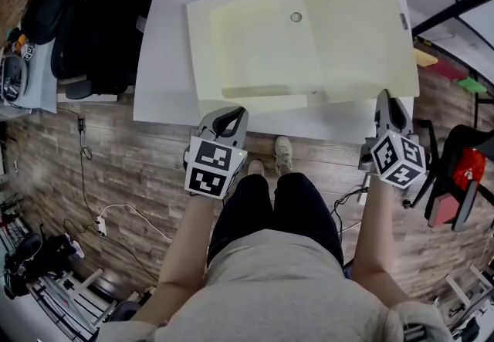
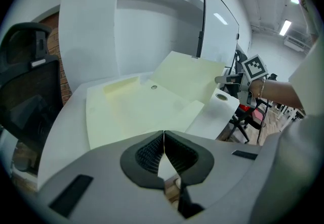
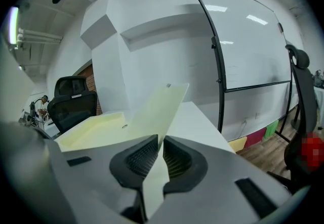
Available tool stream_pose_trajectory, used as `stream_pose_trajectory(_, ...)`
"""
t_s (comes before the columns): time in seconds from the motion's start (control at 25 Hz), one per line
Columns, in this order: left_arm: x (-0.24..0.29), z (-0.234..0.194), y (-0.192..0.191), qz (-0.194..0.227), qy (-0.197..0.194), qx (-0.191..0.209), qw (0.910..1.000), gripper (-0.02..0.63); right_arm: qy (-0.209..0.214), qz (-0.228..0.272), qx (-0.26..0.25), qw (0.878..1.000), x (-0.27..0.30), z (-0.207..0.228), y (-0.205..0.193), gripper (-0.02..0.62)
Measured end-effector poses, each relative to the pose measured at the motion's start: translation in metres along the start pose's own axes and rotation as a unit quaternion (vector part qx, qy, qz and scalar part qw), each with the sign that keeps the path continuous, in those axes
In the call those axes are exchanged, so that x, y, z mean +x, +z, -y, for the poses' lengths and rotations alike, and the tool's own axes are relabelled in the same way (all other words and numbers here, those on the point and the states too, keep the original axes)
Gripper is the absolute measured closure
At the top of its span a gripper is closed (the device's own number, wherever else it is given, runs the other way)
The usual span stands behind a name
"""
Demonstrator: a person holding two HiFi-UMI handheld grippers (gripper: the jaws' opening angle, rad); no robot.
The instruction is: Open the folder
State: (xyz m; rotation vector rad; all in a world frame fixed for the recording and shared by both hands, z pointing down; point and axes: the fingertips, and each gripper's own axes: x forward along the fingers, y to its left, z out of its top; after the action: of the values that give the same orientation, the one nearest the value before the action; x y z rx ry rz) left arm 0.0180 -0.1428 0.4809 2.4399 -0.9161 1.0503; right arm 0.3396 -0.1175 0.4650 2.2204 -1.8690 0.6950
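Between right tongs point(image 3: 158, 141), half-hidden folder cover point(image 3: 159, 109)

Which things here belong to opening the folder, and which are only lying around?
Job: folder, its cover pinched in the right gripper; left gripper, shut and empty; table beneath.
Lying about: office chair, whiteboard, floor cable.

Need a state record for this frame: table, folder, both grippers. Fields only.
surface: white table
folder: pale yellow, left part lying flat on the table
cover: right-hand flap, lifted off the table and tilted
right gripper: shut on the cover at its near edge
left gripper: shut, nothing between its jaws, by the folder's near edge; contact unclear
task state: folder partly open, cover not yet laid flat
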Motion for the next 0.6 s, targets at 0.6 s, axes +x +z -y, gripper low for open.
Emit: stream_pose_trajectory(0.6, 0.001, -0.002, -0.002, 0.002, -0.007, -0.003, 1.0000, 0.584, -0.005, -0.035, 0.019, 0.999, 0.012, 0.020, -0.026, 0.541)
